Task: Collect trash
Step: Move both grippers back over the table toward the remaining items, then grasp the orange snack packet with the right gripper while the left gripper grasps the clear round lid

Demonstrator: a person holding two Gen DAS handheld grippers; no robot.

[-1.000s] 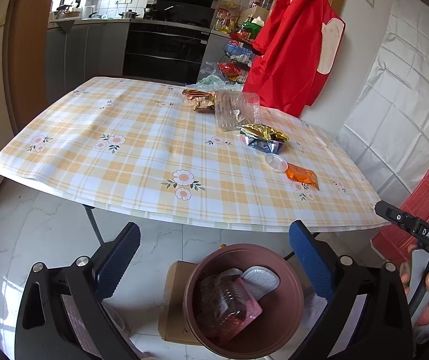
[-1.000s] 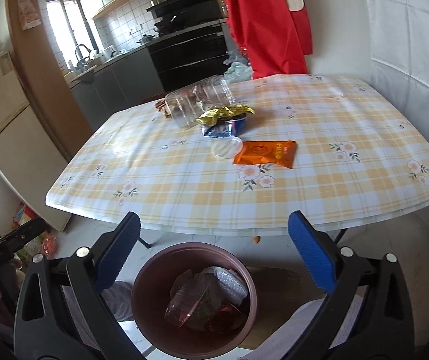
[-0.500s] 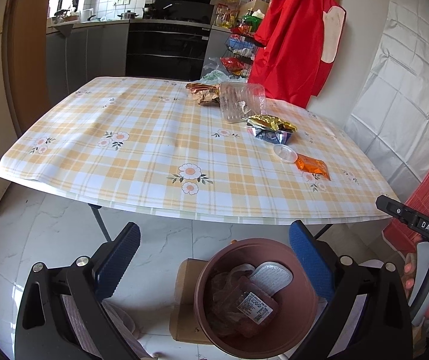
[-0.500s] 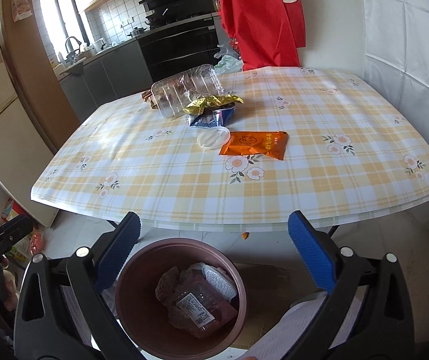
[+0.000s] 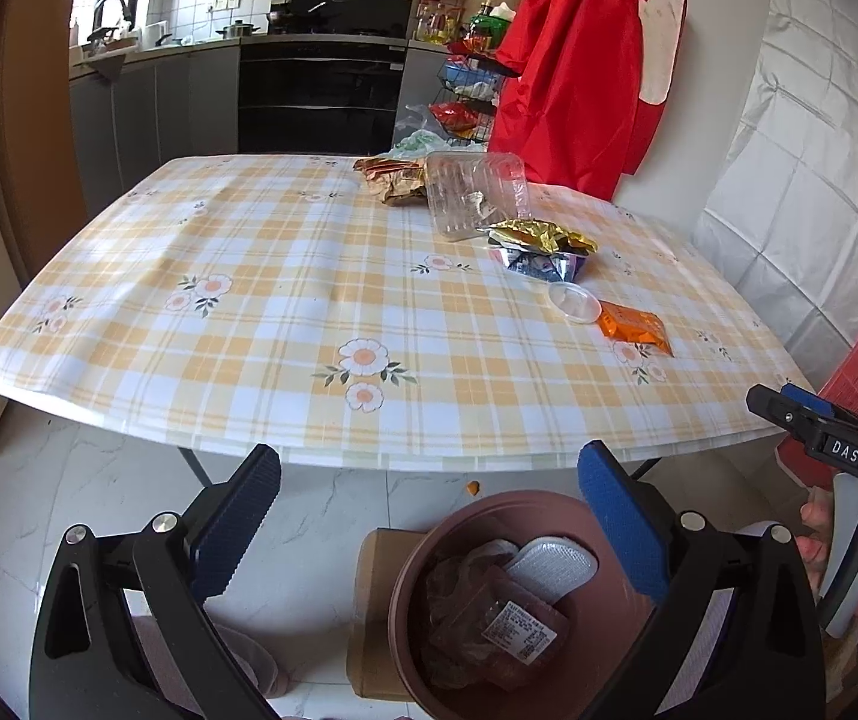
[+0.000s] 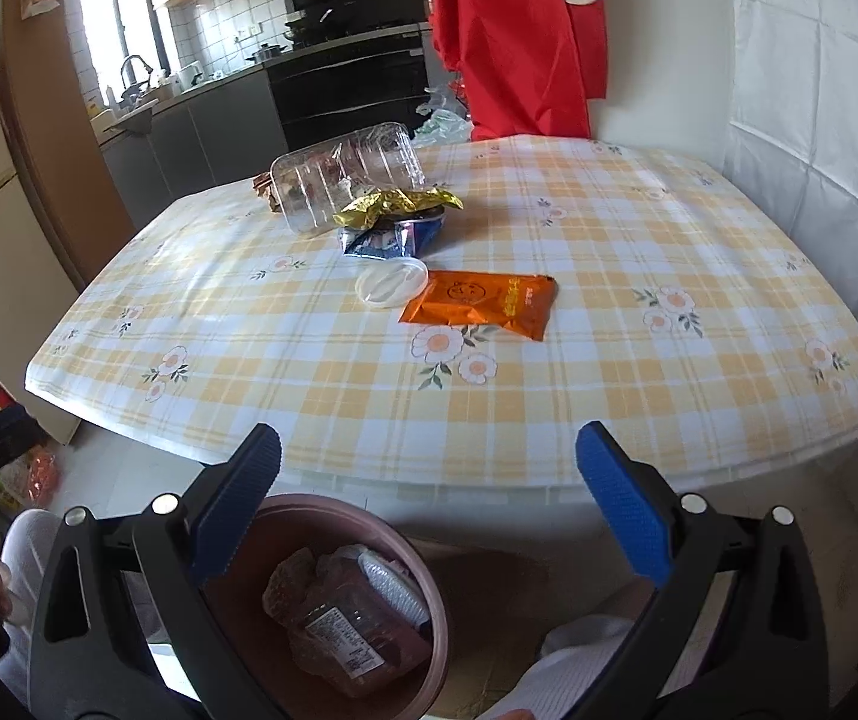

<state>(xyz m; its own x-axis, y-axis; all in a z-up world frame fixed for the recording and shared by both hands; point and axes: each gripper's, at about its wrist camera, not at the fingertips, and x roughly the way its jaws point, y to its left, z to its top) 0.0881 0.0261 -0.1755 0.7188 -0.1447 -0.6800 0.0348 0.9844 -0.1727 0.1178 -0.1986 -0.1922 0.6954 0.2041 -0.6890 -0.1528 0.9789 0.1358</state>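
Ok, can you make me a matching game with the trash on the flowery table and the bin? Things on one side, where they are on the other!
Things:
1. flat orange foil packet
2. round white plastic lid
3. clear plastic jar
4. round brown bin

Places:
A. lying on its side, far back on the table
B. on the floor below the table edge
C. touching the lid's right side
D. just in front of the blue wrapper

Pairs: 1-C, 2-D, 3-A, 4-B

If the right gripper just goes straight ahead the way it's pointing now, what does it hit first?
Probably the near edge of the table: the open right gripper sits about level with it. If it clears the edge, the orange packet comes next, though depth is unclear.
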